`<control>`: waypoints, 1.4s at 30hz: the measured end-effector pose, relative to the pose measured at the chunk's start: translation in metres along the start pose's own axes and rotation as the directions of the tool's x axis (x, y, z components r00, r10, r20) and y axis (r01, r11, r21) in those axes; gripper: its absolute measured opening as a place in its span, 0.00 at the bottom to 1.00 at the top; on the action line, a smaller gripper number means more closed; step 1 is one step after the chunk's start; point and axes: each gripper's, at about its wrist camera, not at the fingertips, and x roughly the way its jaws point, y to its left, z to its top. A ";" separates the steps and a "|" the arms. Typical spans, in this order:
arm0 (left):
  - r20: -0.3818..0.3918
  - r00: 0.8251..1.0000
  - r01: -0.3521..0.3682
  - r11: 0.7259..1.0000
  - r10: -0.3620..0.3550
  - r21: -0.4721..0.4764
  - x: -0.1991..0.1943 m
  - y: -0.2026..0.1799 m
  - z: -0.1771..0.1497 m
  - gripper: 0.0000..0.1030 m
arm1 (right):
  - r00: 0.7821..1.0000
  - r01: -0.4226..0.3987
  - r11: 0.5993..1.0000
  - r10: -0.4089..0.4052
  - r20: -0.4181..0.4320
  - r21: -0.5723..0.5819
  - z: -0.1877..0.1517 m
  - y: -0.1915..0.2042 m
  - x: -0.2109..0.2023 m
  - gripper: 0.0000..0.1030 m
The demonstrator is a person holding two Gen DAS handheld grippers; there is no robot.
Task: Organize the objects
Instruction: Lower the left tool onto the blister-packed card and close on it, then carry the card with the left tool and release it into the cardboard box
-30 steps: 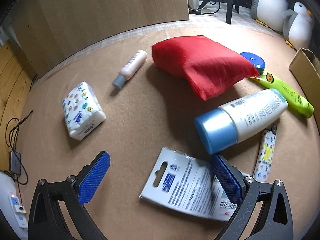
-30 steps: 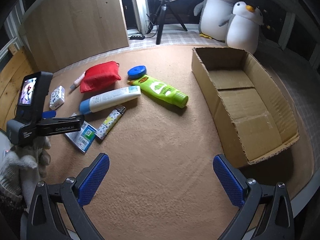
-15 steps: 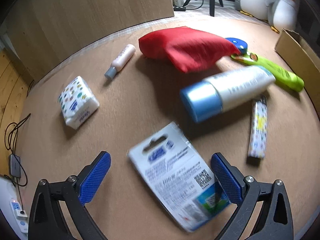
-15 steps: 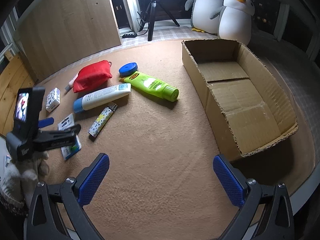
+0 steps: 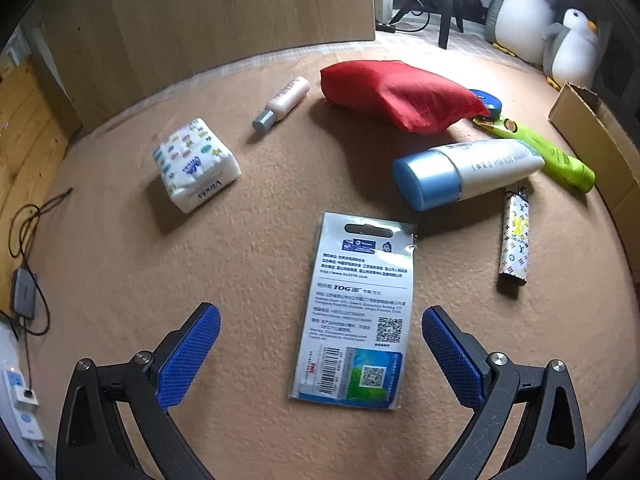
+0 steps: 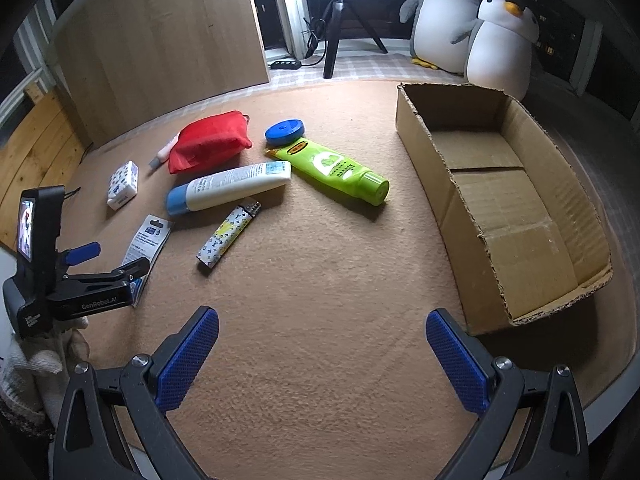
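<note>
On your far left, your gloved hand (image 6: 28, 356) holds the left gripper (image 5: 320, 340) low over the tan mat (image 6: 320, 300), its blue pads spread wide with nothing between them but the flat carded package (image 5: 356, 312), which lies printed side up on the mat, its lower end between the pads without touching either. To the left of that card and farther from you sits the patterned tissue pack (image 5: 196, 164), alone and well apart from the rest. Moving right, the small pink bottle (image 5: 282, 103) lies on its side just beside the red pouch (image 5: 400, 94), which partly hides the blue round lid (image 6: 285, 131) from the left wrist view. In front of the pouch the white bottle with the blue cap (image 6: 228, 186) lies flat, cap towards your left, and the patterned lighter (image 6: 229, 236) rests just beside it on the near side. Next comes the green tube (image 6: 332, 170), its flat end touching the blue lid and its cap pointing towards the cardboard box (image 6: 472, 216). That box stands open on the right side of the mat, well apart from all the items, with none of them inside. Your right gripper (image 6: 320, 348) hovers over bare mat in front of the box, released and holding nothing. Two plush penguins (image 6: 472, 28) stand behind the box, off the mat.
</note>
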 end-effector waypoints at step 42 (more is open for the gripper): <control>-0.040 0.986 0.162 0.986 -0.163 -0.032 -0.025 -0.017 0.008 0.58 | 1.000 0.019 0.999 -0.019 0.013 0.043 0.001 -0.026 -0.006 0.99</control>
